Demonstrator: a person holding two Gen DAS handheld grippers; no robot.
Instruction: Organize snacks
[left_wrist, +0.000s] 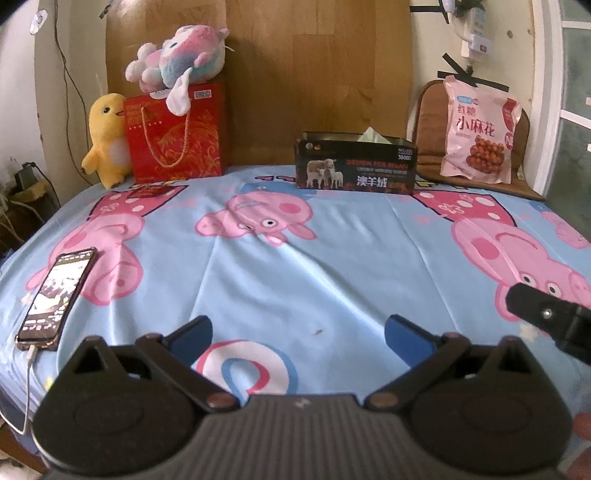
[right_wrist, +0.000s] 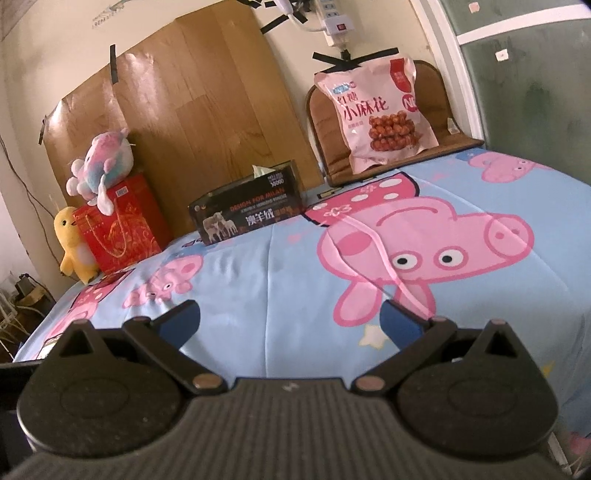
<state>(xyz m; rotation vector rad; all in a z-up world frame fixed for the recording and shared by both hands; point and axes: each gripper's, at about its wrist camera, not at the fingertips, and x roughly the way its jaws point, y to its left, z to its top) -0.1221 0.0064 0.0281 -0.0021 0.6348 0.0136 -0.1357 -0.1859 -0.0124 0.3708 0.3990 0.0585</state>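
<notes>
Both grippers, the left gripper (left_wrist: 297, 334) and right gripper (right_wrist: 290, 319), hang low over the blue sheet (left_wrist: 295, 269) with fingers spread wide, holding nothing, far from the pink snack bag (right_wrist: 380, 114) leaning on the brown cushion (right_wrist: 432, 92).

Both wrist views low over bed, well short of tissue box (left_wrist: 356, 165) (right_wrist: 248, 204): left faces it squarely, right from its right, tilted; both share box.

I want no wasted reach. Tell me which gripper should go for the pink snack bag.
Right, probably. The pink snack bag leans on the brown cushion at the bed's far right, ahead of the right gripper, whose jaws are open and empty. The left gripper, also open, faces the dark box.
</notes>
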